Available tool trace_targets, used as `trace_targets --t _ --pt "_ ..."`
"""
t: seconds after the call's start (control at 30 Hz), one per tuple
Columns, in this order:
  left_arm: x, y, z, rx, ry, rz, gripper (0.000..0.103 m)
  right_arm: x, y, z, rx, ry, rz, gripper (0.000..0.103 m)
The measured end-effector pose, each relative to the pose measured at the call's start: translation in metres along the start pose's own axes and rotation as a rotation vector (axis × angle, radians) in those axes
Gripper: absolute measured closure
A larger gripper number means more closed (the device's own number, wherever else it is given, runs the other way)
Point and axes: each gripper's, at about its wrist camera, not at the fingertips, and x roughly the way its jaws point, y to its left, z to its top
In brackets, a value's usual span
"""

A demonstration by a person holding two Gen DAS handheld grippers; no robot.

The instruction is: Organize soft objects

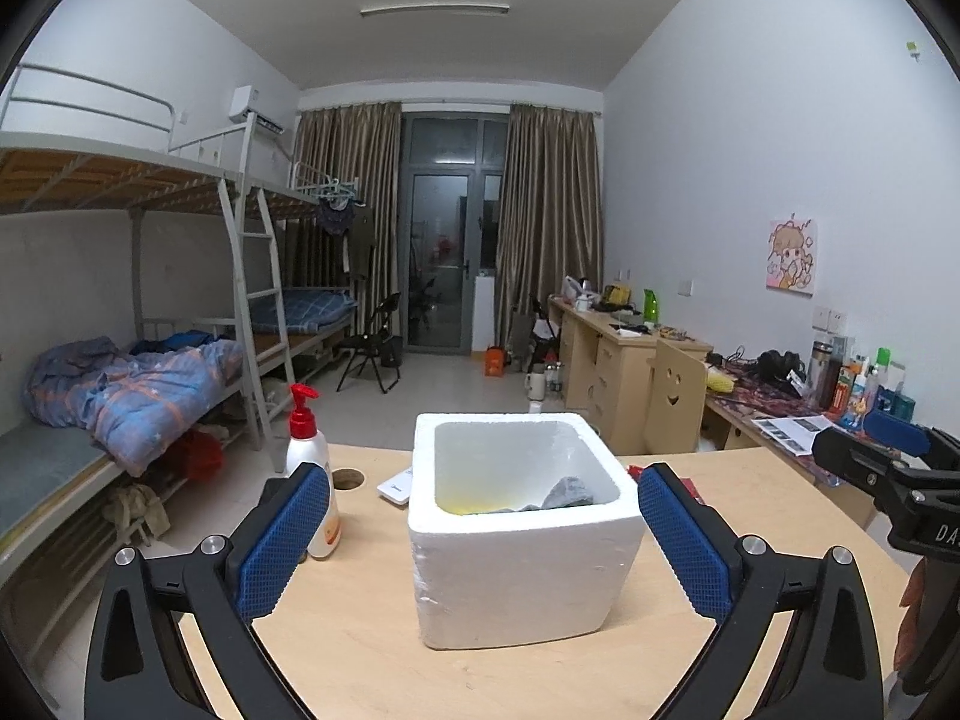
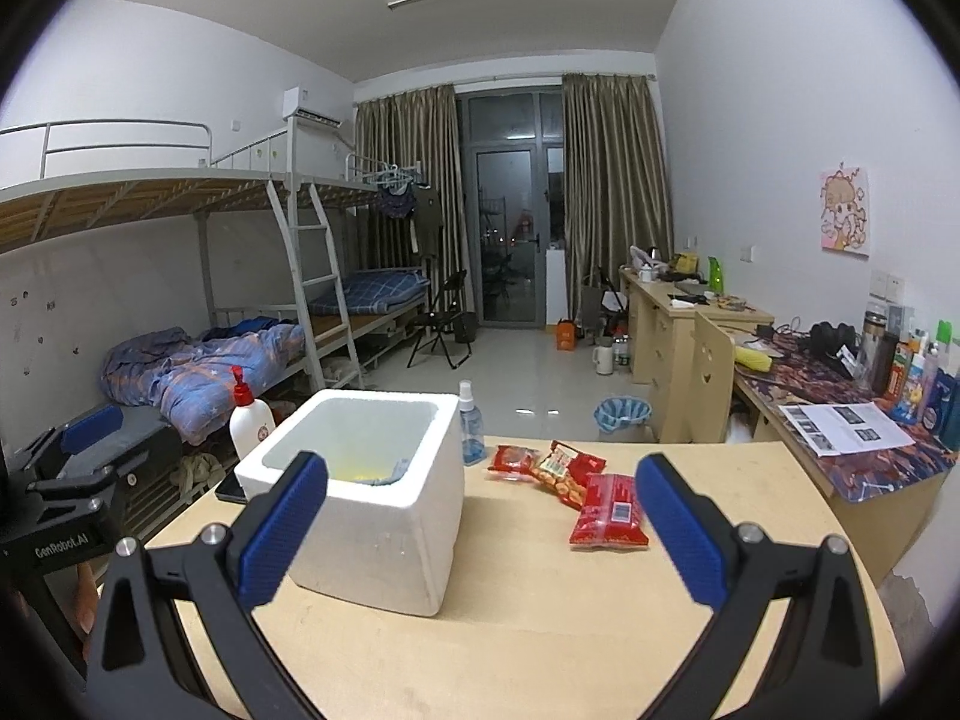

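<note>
Resting in the white foam box [image 1: 510,540] are a grey cloth [image 1: 567,492] and something yellow [image 1: 474,505], so part of the sorting is judged to be done. Three red snack packets are still seen out on the worktop [image 2: 540,630] to the right of the box: one nearest the box [image 2: 513,461], a second just beyond it [image 2: 567,471], which it touches or overlaps, and a third [image 2: 609,513] lying closest to the right tongs. These are taken to be what is left to go in.

The left tongs [image 1: 483,531] are held wide apart and empty, with the box framed between the two blue pads, yet not touched by them. The right tongs [image 2: 480,531] are likewise spread wide with nothing gripped; the third packet lies just inside the right pad's line of sight, ahead of it and apart from it, while the box sits ahead of the left pad.

Beside the box, on its left, a white pump bottle [image 1: 312,480] is stood, and a small clear spray bottle [image 2: 471,426] is seen behind its far right corner.
</note>
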Motion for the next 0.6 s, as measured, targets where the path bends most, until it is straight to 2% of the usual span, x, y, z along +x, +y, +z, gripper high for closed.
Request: trace_targets --t 0.6 --pt "-0.026 -0.011 -0.024 -0.008 -0.050 -0.041 0.000 -0.031 -0.004 -0.029 0.022 -0.065 0.013 0.000"
